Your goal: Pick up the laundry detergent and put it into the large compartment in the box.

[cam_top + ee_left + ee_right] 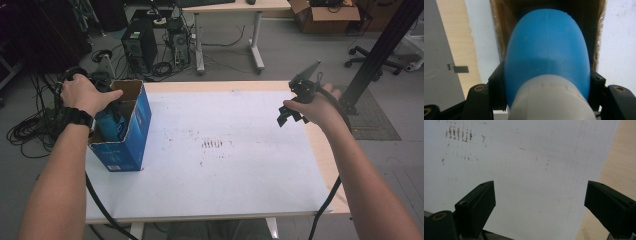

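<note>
- The left gripper (546,82) pinches a blue bottle (547,47) between its two jaws, one pad on each side of the body, just above the grey part nearest the camera.
- The bottle points away from the gripper, down into the open top of the box (131,131) that stands right under the left hand (86,94).
- The right gripper (539,205) hangs over the white sheet (529,157) with its jaws spread wide and bare, well apart from the box.
</note>
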`<state>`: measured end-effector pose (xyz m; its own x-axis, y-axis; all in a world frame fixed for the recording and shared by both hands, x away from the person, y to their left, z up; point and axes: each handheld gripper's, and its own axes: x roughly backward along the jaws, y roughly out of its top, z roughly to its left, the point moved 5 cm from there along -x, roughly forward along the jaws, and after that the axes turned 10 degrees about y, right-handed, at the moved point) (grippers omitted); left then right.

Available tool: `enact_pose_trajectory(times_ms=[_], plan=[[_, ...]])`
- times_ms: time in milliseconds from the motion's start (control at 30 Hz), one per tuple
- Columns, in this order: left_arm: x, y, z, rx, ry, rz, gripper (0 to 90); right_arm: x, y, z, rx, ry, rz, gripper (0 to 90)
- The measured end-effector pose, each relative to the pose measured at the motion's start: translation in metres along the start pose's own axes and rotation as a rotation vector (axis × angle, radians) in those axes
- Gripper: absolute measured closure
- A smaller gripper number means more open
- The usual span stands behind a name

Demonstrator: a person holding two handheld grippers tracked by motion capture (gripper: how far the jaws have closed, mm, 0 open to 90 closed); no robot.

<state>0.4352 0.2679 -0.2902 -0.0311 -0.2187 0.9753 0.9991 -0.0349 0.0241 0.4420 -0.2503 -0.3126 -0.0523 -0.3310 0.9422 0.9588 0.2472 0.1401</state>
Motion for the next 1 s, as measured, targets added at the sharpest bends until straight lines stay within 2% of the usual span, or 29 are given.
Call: enact_pose_trajectory(times_ms=[367,1000], plan=[[-0.020,0.000,-0.006,-0.021,-0.013,0.029,37.6,-0.002,-0.002,-0.002,-0.003,-0.008,0.005,10.0],[-0.036,0.000,-0.012,-0.032,-0.015,0.048,37.6,-0.005,-0.002,-0.001,-0.002,-0.005,0.011,10.0]])
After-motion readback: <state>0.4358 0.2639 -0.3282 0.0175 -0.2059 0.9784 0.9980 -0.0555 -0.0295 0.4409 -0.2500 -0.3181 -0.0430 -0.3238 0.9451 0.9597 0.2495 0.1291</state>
